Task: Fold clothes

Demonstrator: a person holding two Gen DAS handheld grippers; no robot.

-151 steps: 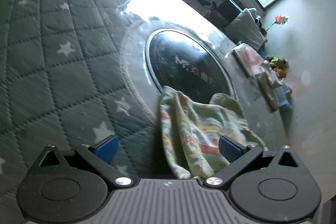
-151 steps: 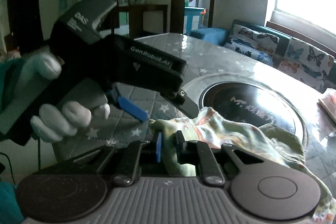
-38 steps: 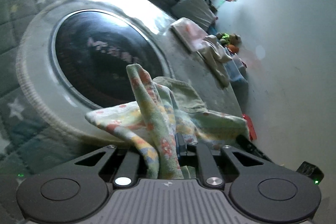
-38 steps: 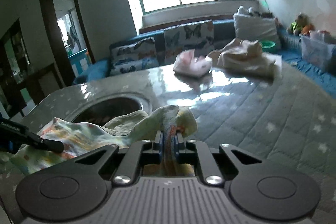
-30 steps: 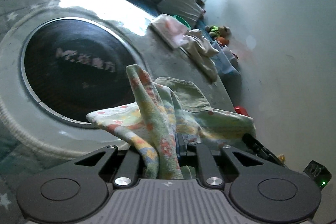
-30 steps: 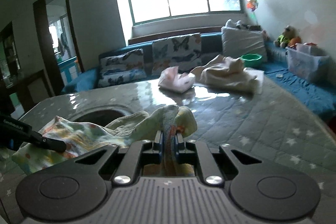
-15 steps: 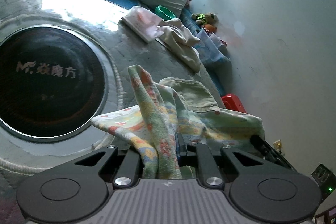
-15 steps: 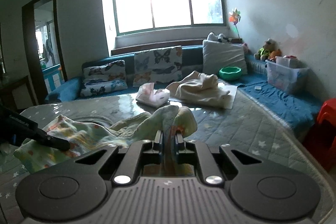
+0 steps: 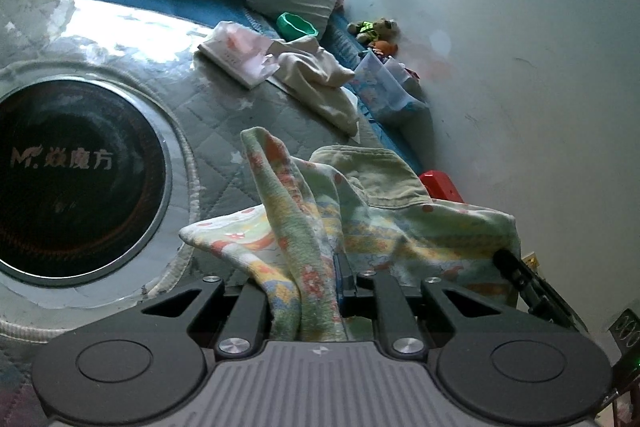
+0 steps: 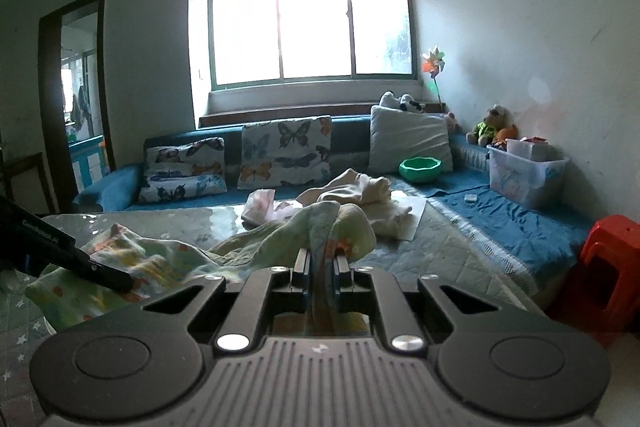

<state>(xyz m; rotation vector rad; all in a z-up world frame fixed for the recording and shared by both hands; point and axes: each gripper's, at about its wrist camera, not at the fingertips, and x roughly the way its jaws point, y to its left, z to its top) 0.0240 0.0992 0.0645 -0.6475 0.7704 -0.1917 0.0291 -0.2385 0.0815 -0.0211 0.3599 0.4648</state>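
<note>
The left gripper (image 9: 316, 277) is pinching a fold of the garment (image 9: 384, 227), its jaws closed tight on the cloth. The right gripper (image 10: 320, 269) is clamping another bunched edge of the garment (image 10: 160, 259), jaws likewise closed on it. The printed cloth is hanging stretched between them above the quilted table (image 9: 224, 115). Farther back, a pink cloth (image 10: 260, 205) and a cream pile (image 10: 360, 193) are lying on the table, with a sofa (image 10: 352, 139) sitting beyond.
</note>
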